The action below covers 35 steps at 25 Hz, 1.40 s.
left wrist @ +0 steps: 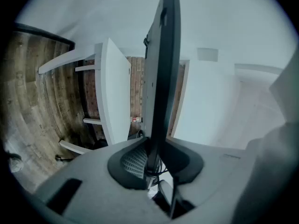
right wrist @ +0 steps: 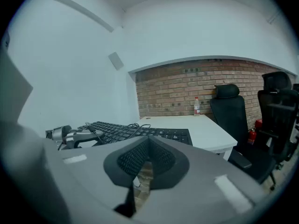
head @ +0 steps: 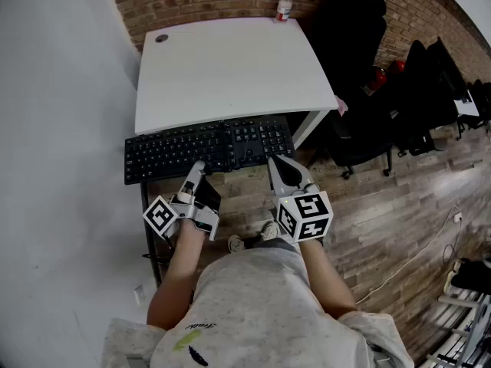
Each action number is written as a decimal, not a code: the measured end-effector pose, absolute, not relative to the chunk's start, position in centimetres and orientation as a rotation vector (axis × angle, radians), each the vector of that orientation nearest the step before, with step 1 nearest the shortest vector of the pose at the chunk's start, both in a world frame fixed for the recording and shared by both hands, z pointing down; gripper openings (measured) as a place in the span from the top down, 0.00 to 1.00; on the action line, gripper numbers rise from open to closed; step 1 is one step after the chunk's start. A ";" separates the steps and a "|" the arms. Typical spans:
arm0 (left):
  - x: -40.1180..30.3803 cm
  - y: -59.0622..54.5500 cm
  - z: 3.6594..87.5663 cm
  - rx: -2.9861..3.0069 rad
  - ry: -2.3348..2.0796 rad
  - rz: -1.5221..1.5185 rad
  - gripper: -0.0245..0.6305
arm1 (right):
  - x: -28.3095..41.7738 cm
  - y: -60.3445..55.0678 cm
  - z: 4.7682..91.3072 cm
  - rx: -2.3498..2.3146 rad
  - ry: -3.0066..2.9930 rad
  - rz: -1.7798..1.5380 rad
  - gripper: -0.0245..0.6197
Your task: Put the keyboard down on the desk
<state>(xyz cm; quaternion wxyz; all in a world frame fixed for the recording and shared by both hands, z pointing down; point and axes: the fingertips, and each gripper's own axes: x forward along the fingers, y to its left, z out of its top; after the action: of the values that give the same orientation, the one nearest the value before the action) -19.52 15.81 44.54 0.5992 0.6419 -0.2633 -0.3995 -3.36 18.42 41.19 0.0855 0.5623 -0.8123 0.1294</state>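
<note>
The left gripper (head: 196, 169) is clenched on the long black computer keyboard (head: 207, 148), gripping its near long edge. In the left gripper view the two jaws are pressed against either face of the board (left wrist: 161, 78), which runs edge-on out from between them, and the ribbed pads (left wrist: 135, 161) bear on it at the base of the gripper (left wrist: 152, 157).

The right gripper (head: 278, 163) has its jaws brought together with nothing between them. In the right gripper view the dark pads meet at the tip (right wrist: 148, 146), with only wooden floor showing in the slit below. Its tip sits just beside the keyboard's near edge, towards the number-pad end (actual contact cannot be made out).

The keyboard lies along the front edge of the white rectangular desk (head: 230, 67). Its far long edge reaches the desk's rim and the rest hangs out over the wood-plank floor (head: 383, 213). Whether it rests on the rim is unclear. A small clear plastic bottle with a red cap (head: 285, 6) stands at the desk's far edge.
</note>
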 end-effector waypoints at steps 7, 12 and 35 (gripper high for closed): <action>-19.5 15.6 44.8 1.481 -0.603 -0.933 0.86 | -3.8 18.0 41.1 1.664 -2.447 0.377 0.95; -19.3 14.1 45.0 1.464 -0.605 -0.940 0.86 | -3.5 16.1 41.2 1.661 -2.454 0.377 0.95; -10.7 -2.5 46.5 1.437 -0.688 -0.935 0.86 | 4.8 -1.4 43.4 1.569 -2.505 0.442 0.95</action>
<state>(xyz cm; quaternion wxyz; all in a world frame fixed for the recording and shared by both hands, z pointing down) -10.70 -2.53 46.47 0.6029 0.6206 -0.2971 -0.4038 4.80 -1.38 43.40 0.0763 0.5236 -0.8357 0.1473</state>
